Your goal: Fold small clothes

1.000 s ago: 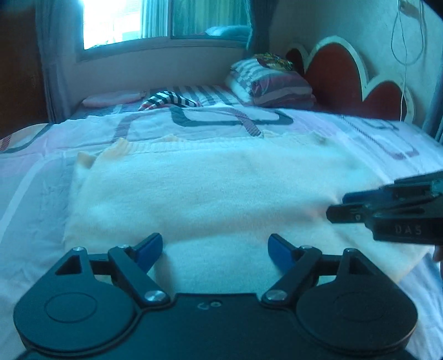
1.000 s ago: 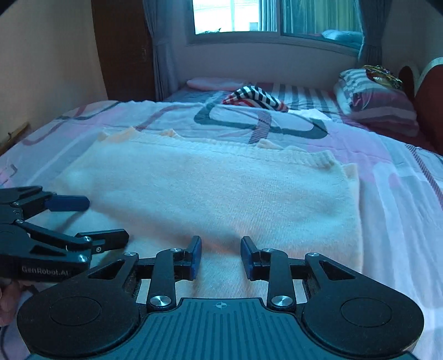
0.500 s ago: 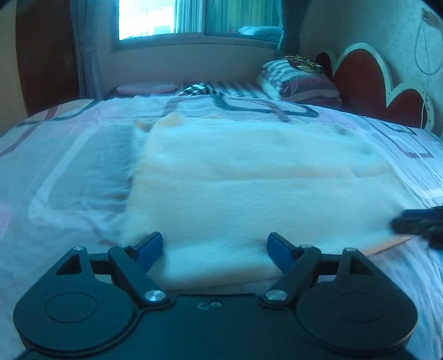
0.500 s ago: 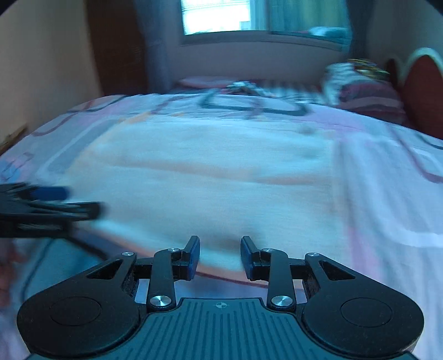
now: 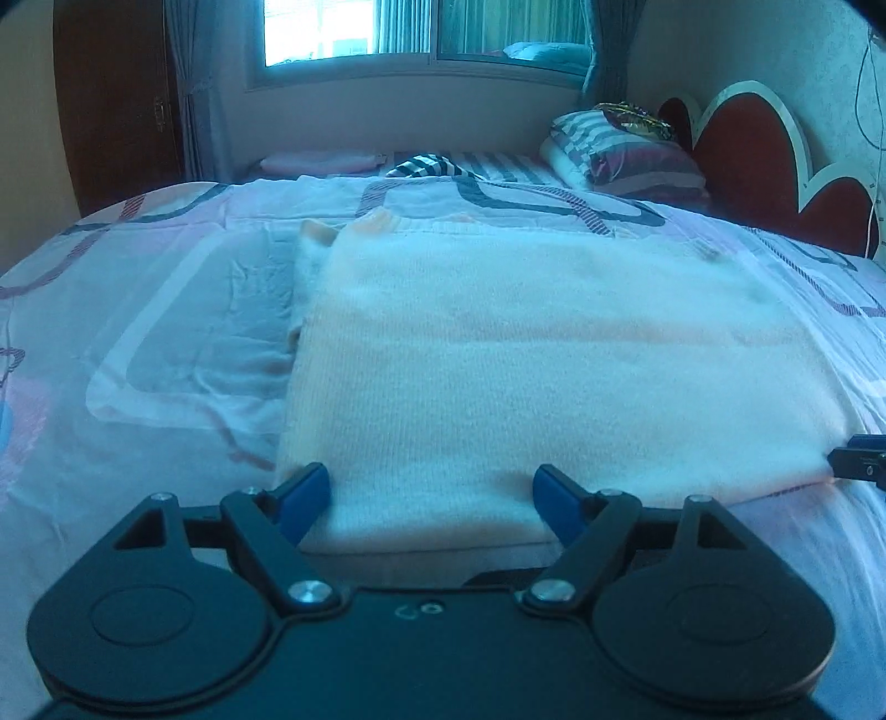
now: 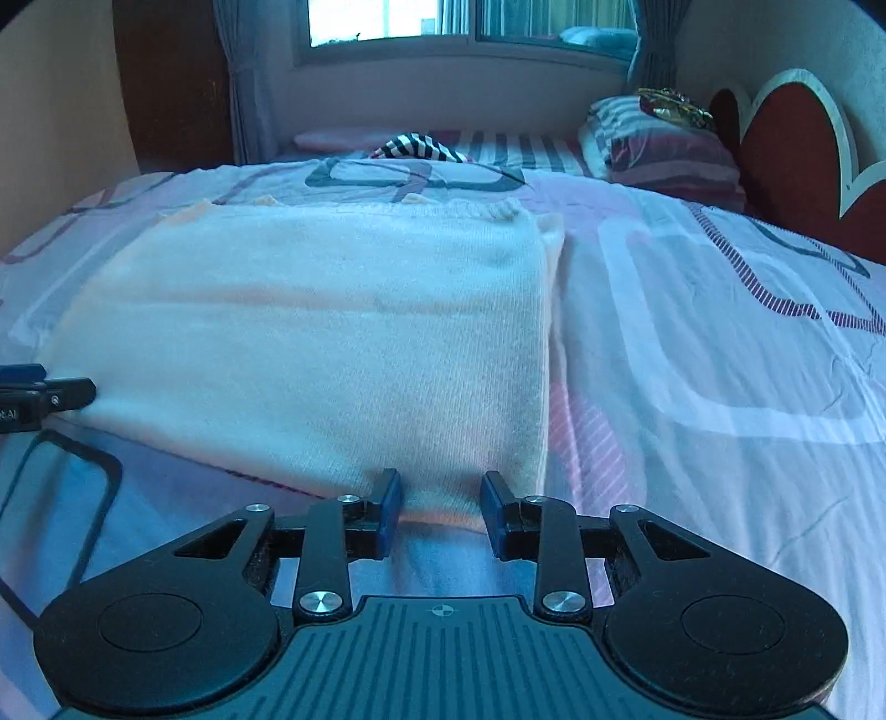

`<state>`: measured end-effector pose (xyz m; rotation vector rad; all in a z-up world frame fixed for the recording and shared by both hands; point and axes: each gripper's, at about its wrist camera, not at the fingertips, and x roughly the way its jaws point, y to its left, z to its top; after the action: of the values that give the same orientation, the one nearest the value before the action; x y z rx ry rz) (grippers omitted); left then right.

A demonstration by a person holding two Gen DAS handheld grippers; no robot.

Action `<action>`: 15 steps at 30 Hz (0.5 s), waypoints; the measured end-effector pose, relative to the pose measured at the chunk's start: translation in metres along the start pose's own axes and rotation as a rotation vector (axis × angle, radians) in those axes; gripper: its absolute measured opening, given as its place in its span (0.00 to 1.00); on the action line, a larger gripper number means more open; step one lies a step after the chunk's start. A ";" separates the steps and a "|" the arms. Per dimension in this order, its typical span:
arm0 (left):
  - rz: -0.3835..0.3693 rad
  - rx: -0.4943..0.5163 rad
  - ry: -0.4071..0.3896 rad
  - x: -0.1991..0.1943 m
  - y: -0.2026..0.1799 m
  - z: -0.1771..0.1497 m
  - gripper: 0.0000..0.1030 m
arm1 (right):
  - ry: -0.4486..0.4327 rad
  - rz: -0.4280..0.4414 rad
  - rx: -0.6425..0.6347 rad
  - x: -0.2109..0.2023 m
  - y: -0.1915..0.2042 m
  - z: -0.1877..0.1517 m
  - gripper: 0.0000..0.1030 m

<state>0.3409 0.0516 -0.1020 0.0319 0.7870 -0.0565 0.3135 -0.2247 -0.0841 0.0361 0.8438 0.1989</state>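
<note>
The cream knitted garment (image 5: 554, 376) lies flat on the patterned bedsheet (image 5: 166, 343), folded into a broad rectangle with its long axis running side to side across the bed and its ribbed, uneven edge toward the window (image 5: 421, 27). The left gripper (image 5: 432, 498) stands wide at the near left corner, the right gripper (image 6: 440, 507) narrower at the near right corner, neither pinching cloth. Since a second ago both have slid outward from mid-hem to these corners.

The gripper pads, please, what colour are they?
Blue pads, clearest in the right wrist view.
</note>
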 end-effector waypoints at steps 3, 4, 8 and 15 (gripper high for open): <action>-0.002 -0.004 0.003 0.000 0.001 0.001 0.78 | -0.074 0.019 0.025 -0.014 -0.002 0.001 0.30; 0.002 0.000 0.001 0.000 0.000 0.000 0.78 | -0.064 0.019 0.025 -0.012 -0.003 0.000 0.30; 0.012 0.002 -0.001 0.000 -0.001 -0.001 0.78 | -0.004 0.001 -0.003 0.001 -0.002 -0.006 0.30; 0.012 0.002 -0.001 0.000 -0.002 -0.001 0.79 | 0.014 -0.005 0.018 0.003 -0.004 -0.003 0.30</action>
<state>0.3401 0.0497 -0.1024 0.0391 0.7862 -0.0456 0.3135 -0.2282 -0.0887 0.0494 0.8598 0.1876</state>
